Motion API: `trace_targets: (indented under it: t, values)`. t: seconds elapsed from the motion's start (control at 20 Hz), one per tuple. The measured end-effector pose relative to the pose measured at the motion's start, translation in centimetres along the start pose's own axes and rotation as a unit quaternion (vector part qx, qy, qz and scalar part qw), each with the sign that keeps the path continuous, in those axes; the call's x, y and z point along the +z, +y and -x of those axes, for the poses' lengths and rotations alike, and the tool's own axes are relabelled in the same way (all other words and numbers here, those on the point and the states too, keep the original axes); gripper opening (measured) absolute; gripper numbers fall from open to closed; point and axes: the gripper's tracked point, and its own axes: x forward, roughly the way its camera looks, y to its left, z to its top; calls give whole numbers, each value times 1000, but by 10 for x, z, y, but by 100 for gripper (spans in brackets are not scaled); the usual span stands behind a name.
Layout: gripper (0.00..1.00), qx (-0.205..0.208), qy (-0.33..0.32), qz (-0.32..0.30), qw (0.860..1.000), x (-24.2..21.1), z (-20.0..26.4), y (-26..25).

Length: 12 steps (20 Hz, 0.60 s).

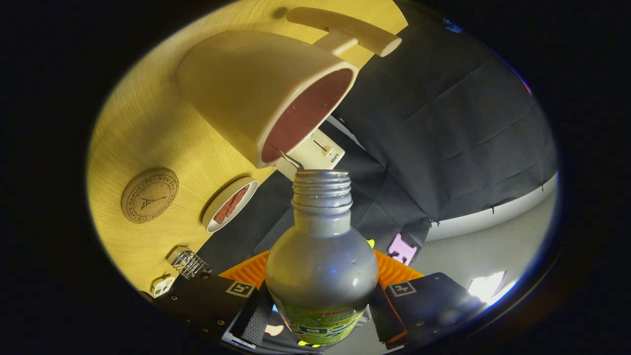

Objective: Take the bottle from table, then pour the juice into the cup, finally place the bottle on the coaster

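Note:
My gripper point(320, 315) is shut on a grey bottle point(321, 256) with a green label, one finger pressing on each side of its body. The bottle has no cap, and its threaded mouth point(321, 178) lies just short of the rim of a beige cup point(246, 84) with a reddish inside. The whole scene looks tilted, so the bottle is tipped toward the cup. A thin streak point(291, 160) runs between the bottle mouth and the cup rim. A round cork coaster point(149, 195) lies on the wooden table point(148, 123), beside the cup and apart from it.
A small white dish point(230, 204) with red pieces sits between the coaster and the bottle. A pale wooden stand point(345, 29) rises beyond the cup. A small ribbed clear object point(187, 264) and a white piece point(162, 285) lie near the table edge. The black cloth wall point(443, 123) hangs behind.

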Motion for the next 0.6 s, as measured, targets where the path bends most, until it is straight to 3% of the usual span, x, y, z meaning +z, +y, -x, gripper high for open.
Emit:
trace_targets:
  t: [0.6]
  values:
    - [82, 2, -4, 1, 1000, -2, -2, 1]
